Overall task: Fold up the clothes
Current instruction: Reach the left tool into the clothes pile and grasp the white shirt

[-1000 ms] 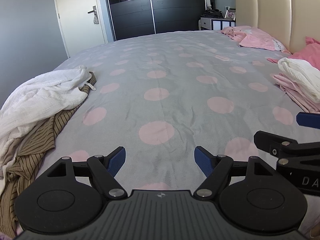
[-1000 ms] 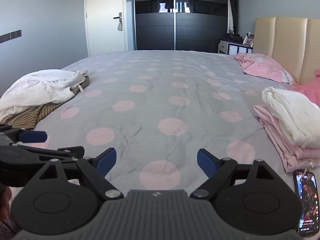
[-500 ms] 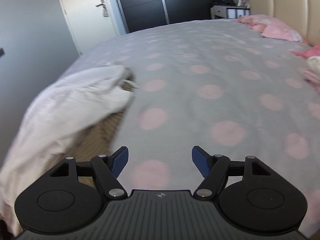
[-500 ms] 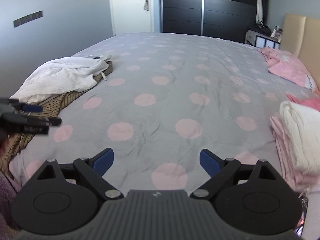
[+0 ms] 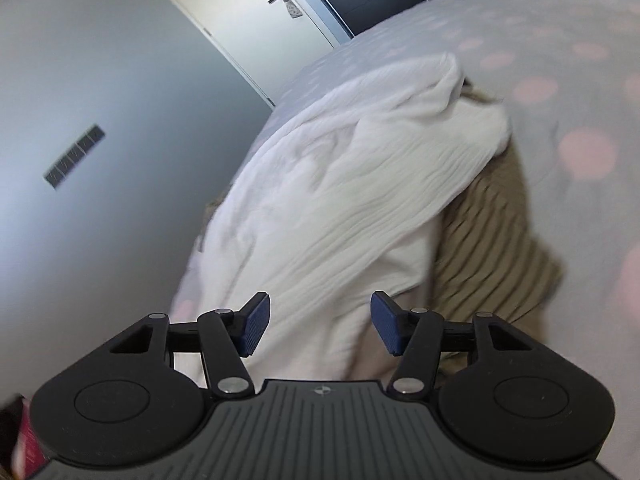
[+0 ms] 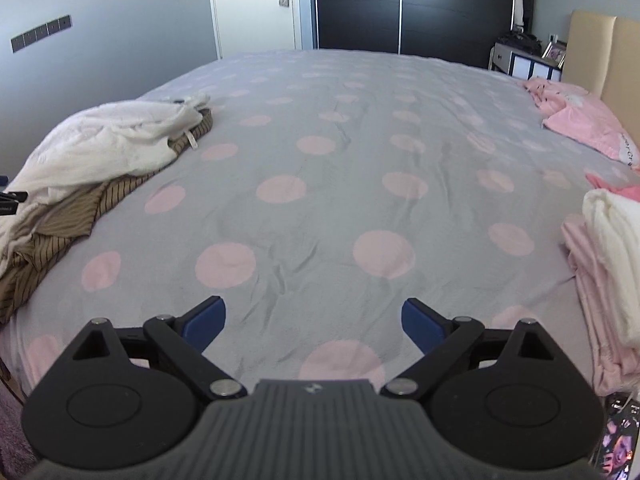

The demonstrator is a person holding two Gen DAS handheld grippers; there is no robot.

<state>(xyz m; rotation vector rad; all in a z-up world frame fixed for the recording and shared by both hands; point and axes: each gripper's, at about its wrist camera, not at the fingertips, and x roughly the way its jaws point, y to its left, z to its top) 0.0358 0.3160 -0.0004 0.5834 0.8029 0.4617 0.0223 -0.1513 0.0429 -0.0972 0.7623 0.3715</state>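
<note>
A crumpled white garment [image 5: 352, 184] lies on a brown striped garment [image 5: 492, 248] at the bed's left edge. My left gripper [image 5: 318, 328] is open just above the white garment's near part, holding nothing. The same pile shows in the right wrist view: white garment [image 6: 108, 144], striped garment [image 6: 68, 220]. My right gripper [image 6: 314, 322] is open and empty over the grey bedspread [image 6: 340, 184] with pink dots. A folded stack, a white piece [image 6: 612, 240] on pink ones [image 6: 592, 300], lies at the right.
A pink pillow [image 6: 580, 128] and beige headboard [image 6: 608, 52] are at the far right. A phone [image 6: 618, 444] lies at the near right edge. A white door [image 6: 256, 4] and dark wardrobe [image 6: 412, 4] stand beyond the bed. The grey wall [image 5: 80, 120] is left.
My left gripper has swung left and dropped close over the white garment, tilting. My right gripper has drifted slightly left and higher. Both stay open.
</note>
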